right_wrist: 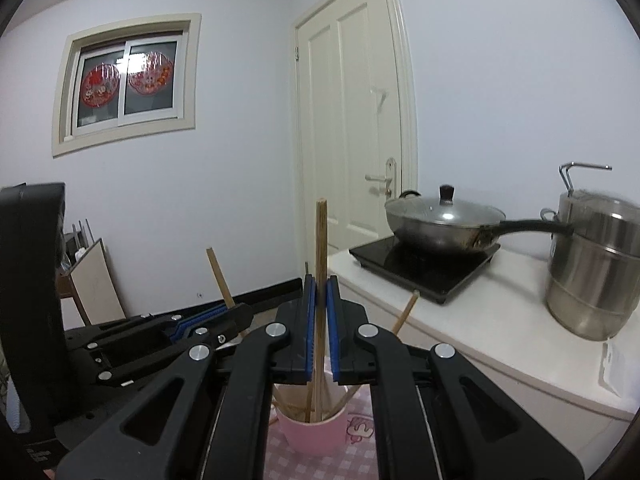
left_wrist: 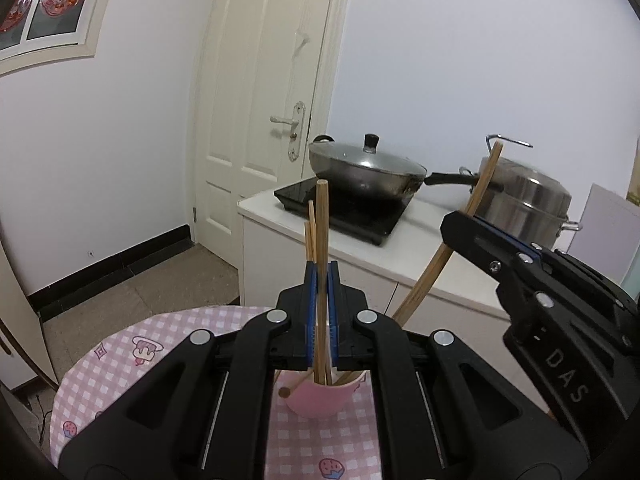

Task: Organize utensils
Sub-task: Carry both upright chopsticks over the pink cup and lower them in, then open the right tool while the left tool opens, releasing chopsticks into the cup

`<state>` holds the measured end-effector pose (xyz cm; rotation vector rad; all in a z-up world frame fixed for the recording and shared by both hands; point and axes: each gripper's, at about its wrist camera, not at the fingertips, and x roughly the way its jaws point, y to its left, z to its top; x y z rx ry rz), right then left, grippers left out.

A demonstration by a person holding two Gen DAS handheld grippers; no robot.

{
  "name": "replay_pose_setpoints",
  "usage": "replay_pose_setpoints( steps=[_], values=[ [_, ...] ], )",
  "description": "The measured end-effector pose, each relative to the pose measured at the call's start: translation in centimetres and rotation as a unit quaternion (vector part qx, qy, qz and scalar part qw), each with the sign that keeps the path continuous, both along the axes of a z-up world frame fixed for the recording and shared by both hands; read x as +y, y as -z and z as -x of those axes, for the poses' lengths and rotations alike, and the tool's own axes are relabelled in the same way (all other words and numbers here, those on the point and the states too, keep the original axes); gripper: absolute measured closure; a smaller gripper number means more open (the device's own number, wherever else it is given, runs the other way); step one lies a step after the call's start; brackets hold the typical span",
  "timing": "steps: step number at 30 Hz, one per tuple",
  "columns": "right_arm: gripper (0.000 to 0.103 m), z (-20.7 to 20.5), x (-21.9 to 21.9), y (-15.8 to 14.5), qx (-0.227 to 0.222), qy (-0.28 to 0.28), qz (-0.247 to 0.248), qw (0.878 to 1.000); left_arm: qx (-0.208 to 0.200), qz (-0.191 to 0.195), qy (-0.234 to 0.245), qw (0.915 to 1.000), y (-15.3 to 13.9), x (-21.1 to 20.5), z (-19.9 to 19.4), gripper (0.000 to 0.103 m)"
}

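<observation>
Chopsticks: I grip one wooden chopstick in each gripper, both standing over the pink cup (left_wrist: 318, 400).
Left chopstick (left_wrist: 321, 240): upright, clenched between my left gripper (left_wrist: 322, 280)'s blue pads, its lower end down inside the cup.
Right chopstick (right_wrist: 320, 264): near upright, clamped in my right gripper (right_wrist: 321, 294); its lower end reaches into the cup mouth.
Cup: on the pink checked tablecloth (left_wrist: 120, 360), with several other chopsticks leaning in it at angles.
Left wrist view only: my right gripper from the side at right, its chopstick slanting across the steel pot (left_wrist: 528, 200); the cartoon prints on the cloth.
Right wrist view only: my left gripper low at left with its stick angled up; the window (right_wrist: 128, 80) with red decorations; boards leaning on the wall.
Both views: white counter (right_wrist: 500, 320) beyond the table, a lidded wok (right_wrist: 444, 224) on a black cooktop (right_wrist: 424, 268), the steel pot beside it, a white door (right_wrist: 352, 120) behind.
</observation>
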<state>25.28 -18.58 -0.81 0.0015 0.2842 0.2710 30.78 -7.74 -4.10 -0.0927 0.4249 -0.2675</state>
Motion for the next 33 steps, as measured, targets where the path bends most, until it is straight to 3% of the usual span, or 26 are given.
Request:
replay_pose_setpoints(
  steps=[18,29,33],
  values=[
    [0.098,-0.7,0.3,3.7,0.054,-0.001,0.013,0.998,0.062,-0.024,0.021,0.9976,2.2,0.3,-1.2,0.097],
    [0.098,0.1,0.2,3.4,0.06,0.003,0.013,0.998,0.08,-0.021,0.028,0.9962,1.7,0.6,-0.3,0.096],
    [0.087,1.0,0.0,2.6,0.053,0.004,0.009,0.999,0.076,-0.02,0.028,0.9965,0.8,0.9,0.6,0.096]
  ],
)
